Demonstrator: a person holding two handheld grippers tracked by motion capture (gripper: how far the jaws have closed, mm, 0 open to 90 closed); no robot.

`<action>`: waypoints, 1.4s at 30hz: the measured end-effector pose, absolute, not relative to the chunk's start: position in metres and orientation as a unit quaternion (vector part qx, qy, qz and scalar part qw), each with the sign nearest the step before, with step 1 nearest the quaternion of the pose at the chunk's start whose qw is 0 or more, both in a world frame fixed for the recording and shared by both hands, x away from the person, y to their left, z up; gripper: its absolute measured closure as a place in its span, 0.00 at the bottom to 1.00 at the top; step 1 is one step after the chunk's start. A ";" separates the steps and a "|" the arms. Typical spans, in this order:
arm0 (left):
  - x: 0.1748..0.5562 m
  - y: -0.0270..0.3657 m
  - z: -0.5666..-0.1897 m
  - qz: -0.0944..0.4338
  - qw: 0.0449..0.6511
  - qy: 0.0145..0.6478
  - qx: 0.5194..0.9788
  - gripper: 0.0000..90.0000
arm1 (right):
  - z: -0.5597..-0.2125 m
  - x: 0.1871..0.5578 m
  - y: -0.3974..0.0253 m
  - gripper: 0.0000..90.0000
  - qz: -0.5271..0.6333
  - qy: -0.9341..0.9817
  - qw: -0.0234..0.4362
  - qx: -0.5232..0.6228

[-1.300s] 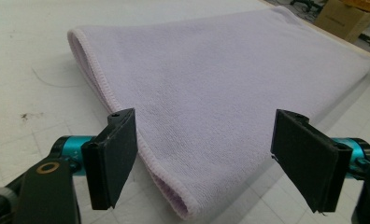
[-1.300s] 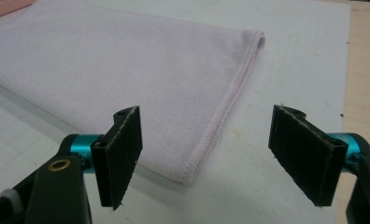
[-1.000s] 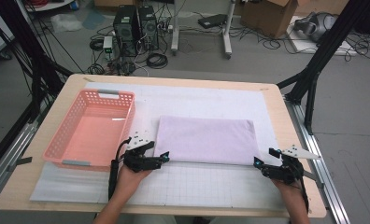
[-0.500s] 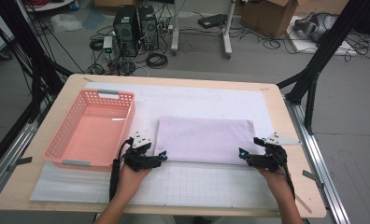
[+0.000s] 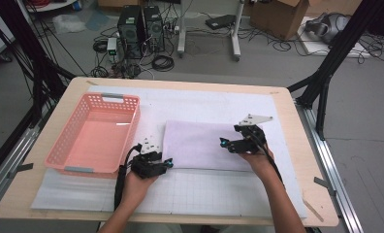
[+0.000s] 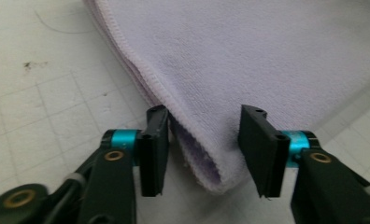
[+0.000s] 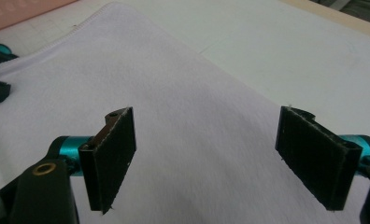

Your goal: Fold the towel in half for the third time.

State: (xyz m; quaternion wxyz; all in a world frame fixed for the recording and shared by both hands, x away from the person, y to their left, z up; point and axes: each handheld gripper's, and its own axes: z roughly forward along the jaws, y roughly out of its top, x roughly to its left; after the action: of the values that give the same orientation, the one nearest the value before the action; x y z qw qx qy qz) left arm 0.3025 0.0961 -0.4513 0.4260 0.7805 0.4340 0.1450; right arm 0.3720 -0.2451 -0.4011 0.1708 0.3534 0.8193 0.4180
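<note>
High view is showing the folded towel [image 5: 204, 144] lying on the desk [image 5: 287, 126], left claw [image 5: 167, 163] open around its corner, right claw [image 5: 223, 143] open above; closing shallowly risks catching only 1 layer.

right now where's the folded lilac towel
In the high view the folded lilac terry towel lies mid-table on the white gridded mat, just right of the pink plastic basket, with the left tool at its near left corner.

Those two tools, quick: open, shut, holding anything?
Left tool: open, jaws astride the folded lilac towel's corner.
Right tool: open wide above the towel, holding nothing.
</note>
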 end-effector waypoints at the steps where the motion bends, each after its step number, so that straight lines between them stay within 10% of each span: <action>1: 0.302 0.096 -0.451 0.144 0.427 0.434 0.780 0.66 | -0.401 0.377 -0.239 0.21 0.413 0.823 0.168 0.351; 27: 0.303 0.099 -0.450 0.126 0.444 0.459 0.759 0.88 | -0.427 0.463 -0.096 0.38 0.356 0.890 0.104 0.266; 42: 0.298 0.109 -0.442 0.129 0.451 0.469 0.748 0.89 | -0.423 0.467 -0.062 0.92 0.309 0.923 0.087 0.211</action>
State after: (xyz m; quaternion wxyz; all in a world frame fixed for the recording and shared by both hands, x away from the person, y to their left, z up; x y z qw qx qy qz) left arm 0.2983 0.1088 -0.4424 0.4506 0.7484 0.4693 0.1287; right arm 0.4670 -0.0620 -0.4229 0.0868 0.2113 0.9232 0.3092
